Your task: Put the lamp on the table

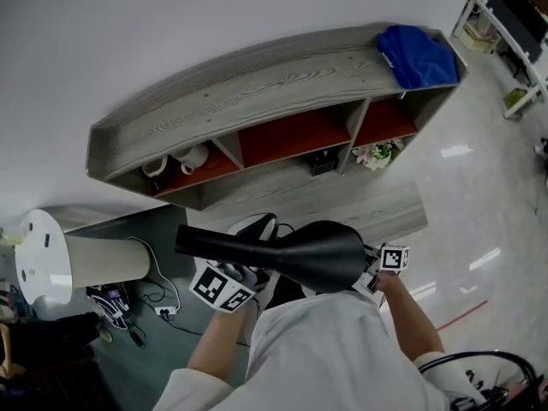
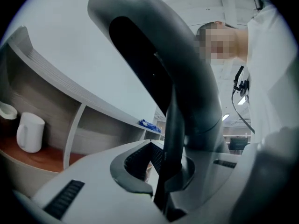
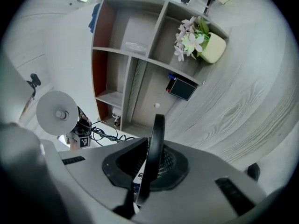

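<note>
A black lamp (image 1: 300, 253) with a wide domed end and a narrowing neck lies level in front of the person's chest, held between both grippers. My left gripper (image 1: 261, 229) is shut on a thin black edge of the lamp (image 2: 168, 139), and the lamp's dark curved body rises above the jaws. At the domed end, my right gripper (image 1: 370, 269) is shut on a thin black rim (image 3: 154, 148). A low grey wood-grain table (image 1: 381, 212) stands just beyond the lamp.
Behind the table is a long grey shelf unit (image 1: 257, 92) with red compartments holding white mugs (image 1: 193, 157), a black box (image 1: 323, 162) and a flower pot (image 1: 374, 153); a blue cloth (image 1: 418, 56) lies on top. A white lamp (image 1: 51, 259) and cables (image 1: 154, 302) are at the left.
</note>
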Tool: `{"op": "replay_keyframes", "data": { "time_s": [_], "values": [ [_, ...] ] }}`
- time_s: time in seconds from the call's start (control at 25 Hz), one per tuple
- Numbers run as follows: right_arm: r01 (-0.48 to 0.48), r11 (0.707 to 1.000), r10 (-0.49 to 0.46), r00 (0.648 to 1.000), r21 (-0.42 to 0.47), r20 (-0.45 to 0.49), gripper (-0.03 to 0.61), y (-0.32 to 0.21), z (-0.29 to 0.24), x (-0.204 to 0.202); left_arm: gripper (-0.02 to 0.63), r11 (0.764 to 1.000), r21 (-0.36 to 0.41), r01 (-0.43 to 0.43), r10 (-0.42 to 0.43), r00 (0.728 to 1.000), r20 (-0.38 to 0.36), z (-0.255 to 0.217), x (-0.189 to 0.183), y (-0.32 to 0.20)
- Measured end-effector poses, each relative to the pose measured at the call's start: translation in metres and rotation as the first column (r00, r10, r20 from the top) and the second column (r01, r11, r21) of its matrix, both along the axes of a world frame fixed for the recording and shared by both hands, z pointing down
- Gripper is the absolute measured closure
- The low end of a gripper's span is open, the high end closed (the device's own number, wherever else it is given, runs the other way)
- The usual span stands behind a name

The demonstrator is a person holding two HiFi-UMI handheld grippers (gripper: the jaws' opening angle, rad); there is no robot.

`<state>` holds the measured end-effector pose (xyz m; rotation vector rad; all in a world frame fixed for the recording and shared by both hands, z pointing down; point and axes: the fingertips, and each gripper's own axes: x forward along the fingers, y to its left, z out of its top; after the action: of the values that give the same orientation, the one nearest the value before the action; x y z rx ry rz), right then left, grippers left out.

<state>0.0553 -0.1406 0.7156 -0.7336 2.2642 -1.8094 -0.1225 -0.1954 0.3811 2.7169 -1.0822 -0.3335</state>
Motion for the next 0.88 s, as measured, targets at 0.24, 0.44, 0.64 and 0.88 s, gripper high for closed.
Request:
{"op": "replay_keyframes", "data": {
  "time_s": [0.24,0.44,0.64,0.88],
  "values": [
    [-0.115,0.993,0.114,0.993,-0.02,-0.031,0.557,-0.01,0.022,0.006,0.604,0.992,-0.011,-0.129,0.13,0.99,0.061,0.023,0.013,-0.03],
    [-0.164,0.986,0.161,0.985,-0.037,-0.066,0.558,-0.016,0.042,0.01,0.604,0.977,-0.018,-0.21,0.211,0.975,0.07,0.04,0.025,-0.056],
    [-0.214,0.976,0.21,0.974,-0.031,-0.088,0.557,-0.026,0.059,0.017,0.604,0.958,0.002,-0.286,0.285,0.956,0.075,0.054,0.044,-0.075],
    [-0.292,0.956,0.285,0.951,-0.038,-0.116,0.557,-0.035,0.09,0.035,0.604,0.937,-0.014,-0.35,0.35,0.933,0.087,0.077,0.064,-0.096]
  ]
}}
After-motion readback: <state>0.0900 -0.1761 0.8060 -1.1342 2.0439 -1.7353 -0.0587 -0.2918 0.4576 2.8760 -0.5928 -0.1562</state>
